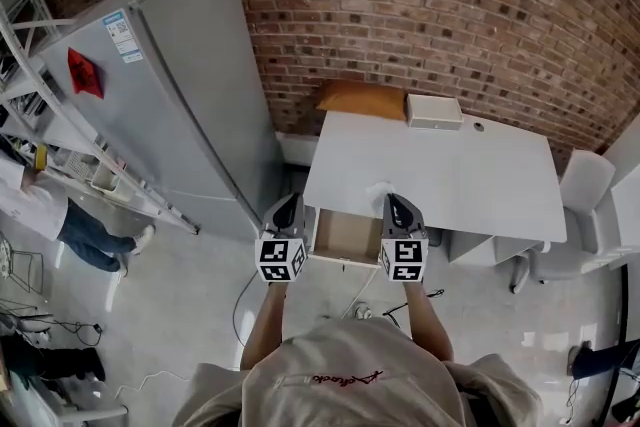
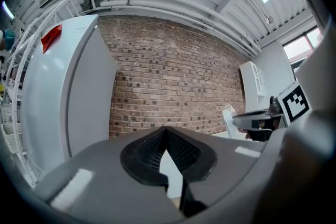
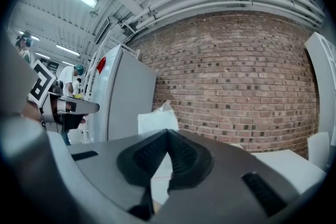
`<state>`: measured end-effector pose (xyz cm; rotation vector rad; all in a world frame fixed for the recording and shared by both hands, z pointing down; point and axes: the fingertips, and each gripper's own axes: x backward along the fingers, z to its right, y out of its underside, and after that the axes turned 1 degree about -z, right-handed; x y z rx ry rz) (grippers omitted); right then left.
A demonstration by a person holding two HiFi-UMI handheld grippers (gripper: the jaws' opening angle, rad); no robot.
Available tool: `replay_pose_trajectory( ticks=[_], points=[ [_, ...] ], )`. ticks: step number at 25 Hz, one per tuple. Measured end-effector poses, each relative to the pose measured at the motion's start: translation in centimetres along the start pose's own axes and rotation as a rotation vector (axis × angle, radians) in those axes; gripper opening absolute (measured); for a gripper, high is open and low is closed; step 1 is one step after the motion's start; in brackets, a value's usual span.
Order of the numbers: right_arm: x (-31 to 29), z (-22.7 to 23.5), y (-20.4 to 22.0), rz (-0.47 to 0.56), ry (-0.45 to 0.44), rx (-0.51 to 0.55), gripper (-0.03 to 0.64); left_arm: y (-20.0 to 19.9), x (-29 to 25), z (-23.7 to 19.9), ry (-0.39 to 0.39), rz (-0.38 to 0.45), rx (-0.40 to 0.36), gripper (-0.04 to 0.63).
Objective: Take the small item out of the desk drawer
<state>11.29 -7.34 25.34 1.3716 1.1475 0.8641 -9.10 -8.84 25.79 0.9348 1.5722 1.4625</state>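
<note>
Count on inspection: one white desk (image 1: 470, 175), one drawer (image 1: 345, 237), one small white bag (image 1: 379, 190), one flat white box (image 1: 434, 111) and one brown padded parcel (image 1: 360, 100). There were also two hand-held grippers.

The drawer stood open at the desk's front edge, and its brown interior showed nothing inside from the head view. The small white bag sat on the desk top at the front edge, directly above the open drawer. The box and the parcel lay at the back of the desk against the brick wall (image 1: 430, 5).

Left gripper (image 1: 290, 200): held level over the floor beside the drawer, jaws pressed together at the tips, nothing between them.

Right gripper (image 1: 395, 202): held level over the drawer's right side, jaws likewise pressed together. The bag stood just beyond its tips (contact could not be confirmed), and no part of it showed between the jaws.

A tall grey refrigerator (image 1: 190, 85) stood left of the desk.
</note>
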Motion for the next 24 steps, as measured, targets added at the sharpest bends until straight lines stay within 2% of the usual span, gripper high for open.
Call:
replay_pose_trajectory(
  ticks=[24],
  points=[
    [-1.4, -0.6, 0.7, -0.009, -0.013, -0.009, 0.011, 0.5, -0.2, -1.3, -0.011, -0.018, 0.000, 0.006]
  ],
)
